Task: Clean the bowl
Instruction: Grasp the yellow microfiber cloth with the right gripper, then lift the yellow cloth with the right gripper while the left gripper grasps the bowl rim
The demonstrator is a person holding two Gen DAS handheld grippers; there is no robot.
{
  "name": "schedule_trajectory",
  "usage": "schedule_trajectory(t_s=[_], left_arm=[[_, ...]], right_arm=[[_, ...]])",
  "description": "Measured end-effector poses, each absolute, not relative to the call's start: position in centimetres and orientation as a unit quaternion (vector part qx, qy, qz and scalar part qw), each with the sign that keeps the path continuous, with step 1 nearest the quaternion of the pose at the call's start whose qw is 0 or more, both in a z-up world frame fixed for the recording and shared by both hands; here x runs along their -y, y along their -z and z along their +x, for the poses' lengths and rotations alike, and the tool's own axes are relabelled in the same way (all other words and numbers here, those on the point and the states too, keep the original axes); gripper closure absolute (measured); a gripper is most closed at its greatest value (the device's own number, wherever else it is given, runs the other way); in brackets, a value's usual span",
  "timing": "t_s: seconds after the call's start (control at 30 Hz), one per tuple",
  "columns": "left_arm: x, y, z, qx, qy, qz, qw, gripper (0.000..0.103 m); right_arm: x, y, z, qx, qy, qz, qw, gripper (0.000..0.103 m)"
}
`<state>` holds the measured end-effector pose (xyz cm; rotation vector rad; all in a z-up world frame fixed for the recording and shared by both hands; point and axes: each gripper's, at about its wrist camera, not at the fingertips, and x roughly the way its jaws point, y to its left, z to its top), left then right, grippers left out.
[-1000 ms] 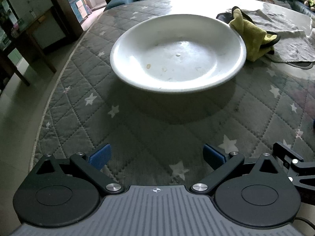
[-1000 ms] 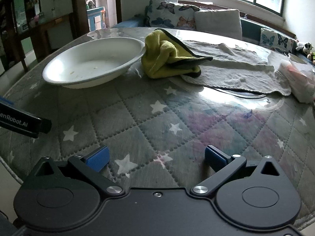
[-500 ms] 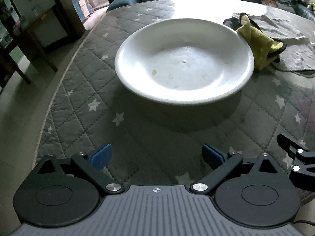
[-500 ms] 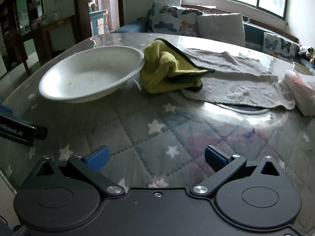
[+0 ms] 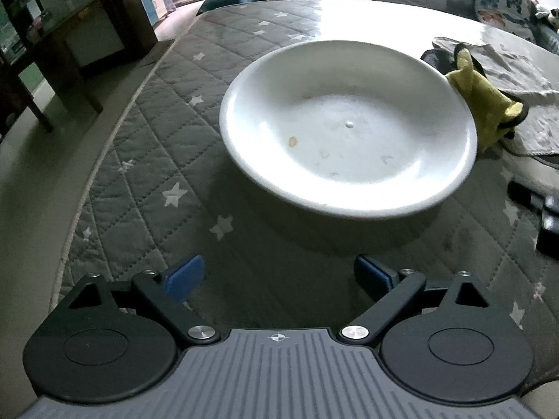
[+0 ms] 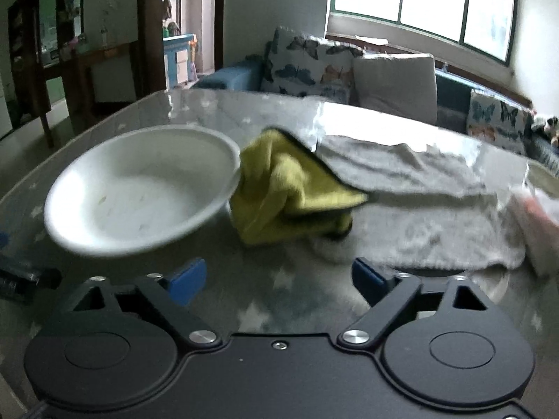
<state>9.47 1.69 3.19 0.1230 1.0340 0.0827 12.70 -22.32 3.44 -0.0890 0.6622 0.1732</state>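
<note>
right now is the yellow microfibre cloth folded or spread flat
Folded: the yellow microfibre cloth sits bunched in a heap beside the white bowl, not laid flat.

Grey towel [image 6: 412,206], butterfly cushions [image 6: 307,66].

My left gripper [image 5: 277,277]: grey ribbed body, crosshair mark, black round housings, silver screws, blue fingertip pads [image 5: 185,276]. My right gripper [image 6: 277,279]: same build, black body.
</note>
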Motion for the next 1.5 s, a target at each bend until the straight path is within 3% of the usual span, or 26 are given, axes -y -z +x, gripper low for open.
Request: schedule_trajectory(t_s=[0.1,0.57,0.87,1.1,1.5], left_arm=[[-1.7,-3.4,9.8,-0.493,-0.038,0.055,0.868,0.009],[-2.7,-3.5,11.7,-0.508,-0.042,0.034,0.859,0.011],[-3.7,-3.0,12.6,-0.531,-0.046,0.006,0.846,0.012],[-4.1,-3.4,12.3,-0.534,-0.043,-0.011,0.844,0.013],[-5.6,-4.7,11.0,-0.522,-0.045,-0.049,0.85,0.013]], right_arm=[[22.6,-3.8,14.9,-0.322,-0.092,-0.042,0.941,0.029],[22.1,-2.6,21.3,-0.347,-0.124,-0.056,0.928,0.055],[21.4,-1.9,22.8,-0.355,-0.139,-0.066,0.922,0.057],[21.4,-2.2,22.3,-0.352,-0.146,-0.069,0.922,0.071],[22.6,-4.2,20.1,-0.334,-0.141,-0.049,0.931,0.077]])
